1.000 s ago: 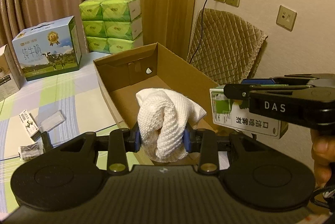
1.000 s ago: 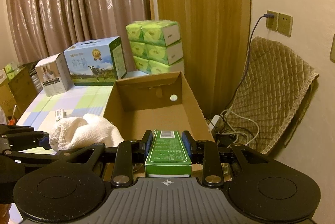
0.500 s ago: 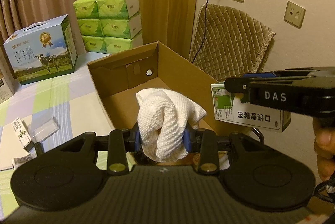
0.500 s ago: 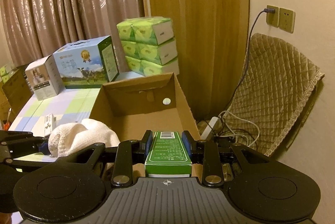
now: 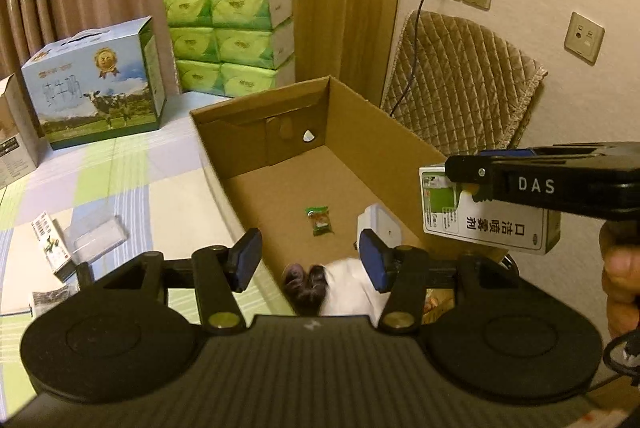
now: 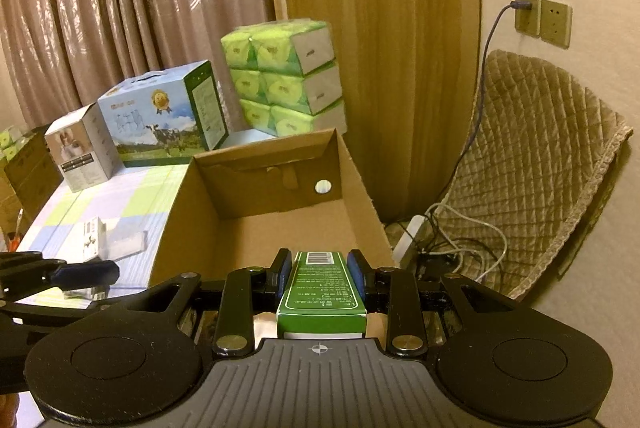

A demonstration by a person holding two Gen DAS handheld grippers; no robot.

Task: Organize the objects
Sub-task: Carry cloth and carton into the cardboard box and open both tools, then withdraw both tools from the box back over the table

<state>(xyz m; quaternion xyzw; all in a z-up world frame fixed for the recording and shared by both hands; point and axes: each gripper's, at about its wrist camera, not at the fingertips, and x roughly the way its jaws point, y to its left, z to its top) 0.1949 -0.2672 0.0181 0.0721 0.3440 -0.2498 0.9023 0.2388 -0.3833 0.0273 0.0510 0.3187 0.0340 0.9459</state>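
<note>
Green carton (image 6: pixel 322 292) is clamped lengthwise in R gripper (image 6: pixel 321 274), over the cardboard box (image 6: pixel 360 187) near its R wall; L gripper (image 5: pixel 308 260) is opening, nothing gripped.

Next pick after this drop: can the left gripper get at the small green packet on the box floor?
Probably yes. The left gripper is opening, nothing between its pads, and the green packet lies alone on the open box floor just ahead; only the white cloth below is near.
</note>
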